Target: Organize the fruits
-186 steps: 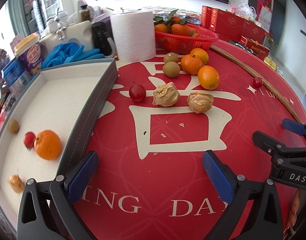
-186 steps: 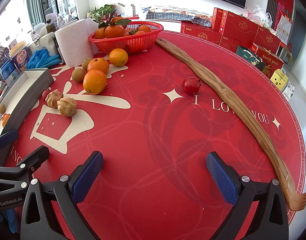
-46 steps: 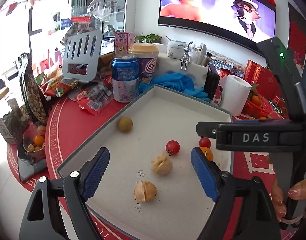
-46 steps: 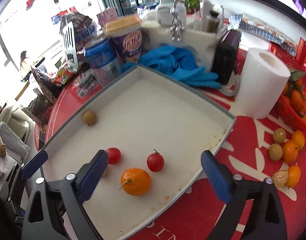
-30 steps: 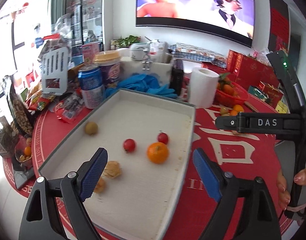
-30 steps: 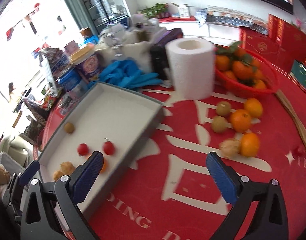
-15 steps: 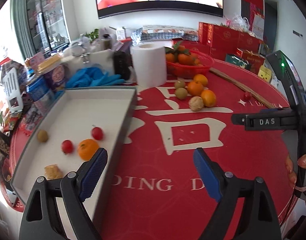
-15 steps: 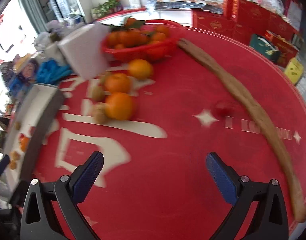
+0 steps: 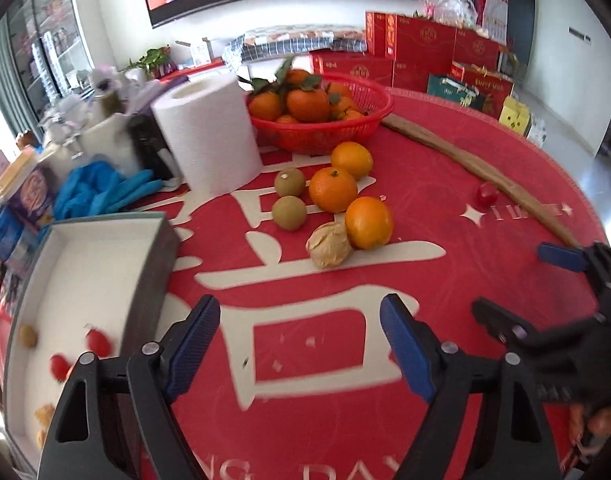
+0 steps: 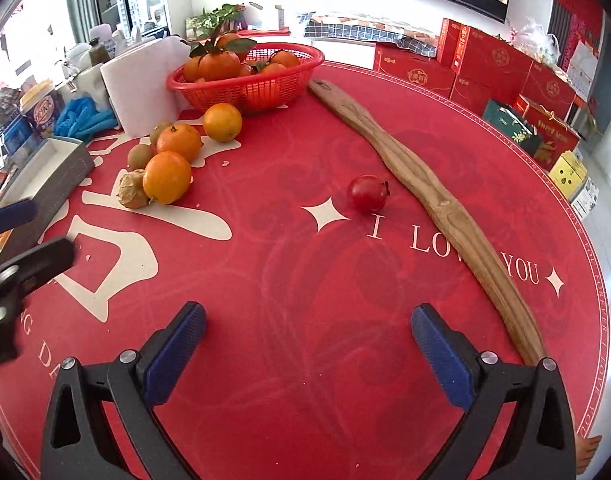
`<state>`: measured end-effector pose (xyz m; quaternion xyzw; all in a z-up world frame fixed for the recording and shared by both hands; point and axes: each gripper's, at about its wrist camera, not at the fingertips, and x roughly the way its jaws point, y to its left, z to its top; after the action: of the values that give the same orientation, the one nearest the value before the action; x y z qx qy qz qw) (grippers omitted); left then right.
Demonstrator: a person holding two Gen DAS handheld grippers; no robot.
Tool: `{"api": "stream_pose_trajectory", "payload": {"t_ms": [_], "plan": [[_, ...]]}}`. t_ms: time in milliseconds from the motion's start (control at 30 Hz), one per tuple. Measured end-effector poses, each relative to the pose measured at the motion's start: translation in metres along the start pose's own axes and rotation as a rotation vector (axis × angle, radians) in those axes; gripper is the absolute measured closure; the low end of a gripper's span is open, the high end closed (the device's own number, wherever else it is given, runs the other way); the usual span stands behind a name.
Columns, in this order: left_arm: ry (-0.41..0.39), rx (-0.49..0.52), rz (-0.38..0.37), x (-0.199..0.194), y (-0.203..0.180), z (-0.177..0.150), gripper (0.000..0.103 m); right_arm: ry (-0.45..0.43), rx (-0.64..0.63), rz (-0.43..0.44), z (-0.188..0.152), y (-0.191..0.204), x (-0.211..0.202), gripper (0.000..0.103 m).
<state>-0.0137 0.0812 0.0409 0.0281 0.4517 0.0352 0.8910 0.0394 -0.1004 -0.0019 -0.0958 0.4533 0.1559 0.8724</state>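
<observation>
Right wrist view: my right jaws [image 10: 307, 344] stand wide and empty, aimed at the lone cherry tomato [image 10: 367, 193] on the desk. My left jaws [image 9: 299, 338], empty and just narrowing, face the husked fruit [image 9: 329, 245] beside the tray [image 9: 145, 280].

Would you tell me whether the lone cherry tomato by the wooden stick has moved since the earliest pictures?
No. The cherry tomato sits beside the wooden stick, above the printed "I".

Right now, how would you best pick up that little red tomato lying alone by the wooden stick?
Grip the tomato across its round middle, coming down from above with the right hand-held gripper. It sits alone, clear on every side, its stem pointing sideways toward the stick.
</observation>
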Motion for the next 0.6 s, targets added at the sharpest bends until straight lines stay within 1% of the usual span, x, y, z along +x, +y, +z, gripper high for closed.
{"api": "stream_pose_trajectory", "payload": {"t_ms": [100, 167, 233, 300, 400, 433, 467, 500, 533, 600], "plan": [[0.039, -0.010, -0.019, 0.020, -0.003, 0.009, 0.026, -0.002, 0.000, 0.000, -0.002, 0.002, -0.001, 0.000], [0.048, -0.002, -0.001, 0.031, -0.005, 0.014, 0.030, -0.002, 0.000, 0.003, -0.002, 0.001, -0.001, 0.000], [0.036, -0.015, -0.003, 0.035, -0.004, 0.018, 0.030, -0.002, 0.000, 0.003, -0.002, 0.000, -0.001, 0.000], [0.043, -0.027, -0.007, 0.040, -0.005, 0.024, 0.031, -0.002, 0.000, 0.003, -0.002, 0.000, -0.001, 0.000], [0.034, -0.021, -0.004, 0.043, -0.009, 0.029, 0.035, -0.002, 0.001, 0.003, -0.002, 0.000, -0.001, 0.000], [0.033, -0.019, -0.008, 0.043, -0.011, 0.030, 0.041, -0.002, 0.001, 0.003, -0.002, 0.000, -0.001, 0.000], [0.034, -0.020, -0.023, 0.043, -0.011, 0.030, 0.052, -0.002, 0.001, 0.003, -0.001, 0.000, -0.001, 0.000], [0.039, -0.026, -0.054, 0.042, -0.012, 0.030, 0.059, -0.002, 0.001, 0.003, -0.001, 0.000, -0.001, 0.000], [0.042, -0.029, -0.064, 0.042, -0.012, 0.031, 0.071, -0.002, 0.001, 0.003, -0.002, 0.000, -0.001, 0.000], [0.043, -0.031, -0.045, 0.038, -0.012, 0.028, 0.072, -0.002, 0.001, 0.004, -0.001, 0.000, -0.001, 0.000]]}}
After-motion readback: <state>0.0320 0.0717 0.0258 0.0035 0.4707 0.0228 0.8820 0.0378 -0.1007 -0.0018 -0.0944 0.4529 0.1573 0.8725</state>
